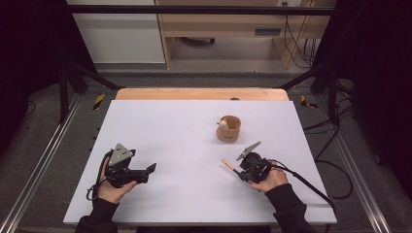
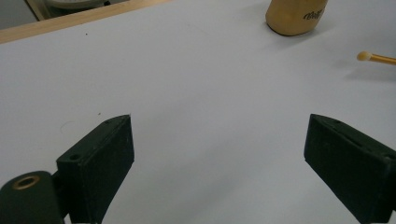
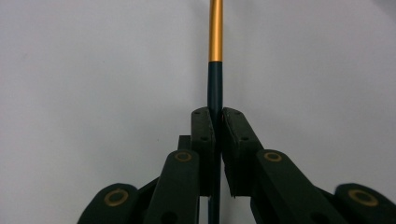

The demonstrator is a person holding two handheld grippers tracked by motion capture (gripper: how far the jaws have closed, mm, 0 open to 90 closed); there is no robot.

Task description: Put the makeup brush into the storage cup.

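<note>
**Right gripper clamping a slim stick; left gripper standing open over bare table**

In the high view, the left gripper [image 1: 145, 172] is sitting at the lower left of the frame, held in the person's left hand [image 1: 112, 188], its jaws pointing toward the centre of the white table [image 1: 194, 131]. In the left gripper view, the left gripper [image 2: 219, 154] is showing both black jaws spread wide apart with nothing between them but table surface.

The right gripper [image 1: 239, 171] is sitting at the lower right of centre in the high view, held in the right hand [image 1: 272, 180]. Its jaws are closing on a thin stick [image 1: 228, 165], which is projecting up and to the left from the jaw tips. In the right gripper view, the right gripper [image 3: 218, 116] is pinching the stick [image 3: 215, 56] between its two pads; the gripped section is dark, and the shaft is turning orange-gold toward the top of the frame. In the left gripper view the stick [image 2: 380, 58] is entering from the right edge, ending in a small rounded pale tip.

A tan cup [image 1: 228, 128] is standing upright right of centre in the high view, apart from the stick and above the right gripper. Something small and pale is resting inside it; its identity cannot be determined. In the left gripper view the cup [image 2: 294, 18] is appearing at the top right, bearing dark lettering
</note>
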